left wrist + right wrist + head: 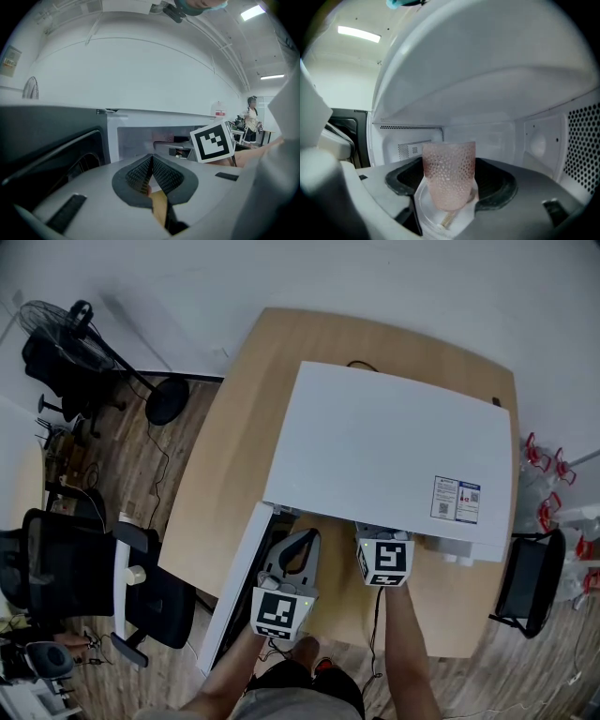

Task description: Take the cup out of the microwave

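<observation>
Two grippers at microwave front. Right gripper inside cavity, jaws pinching pink cup over glass turntable; walls and ceiling well apart from cup. Left gripper pressed together, empty, beside open door overhanging table edge

Wood floor, black chair, perhaps a fan

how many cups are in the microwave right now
1. A pink dotted cup stands inside the microwave on the glass turntable, gripped by the right tool. No other cup shows, though the tool hides much of the floor.
</observation>
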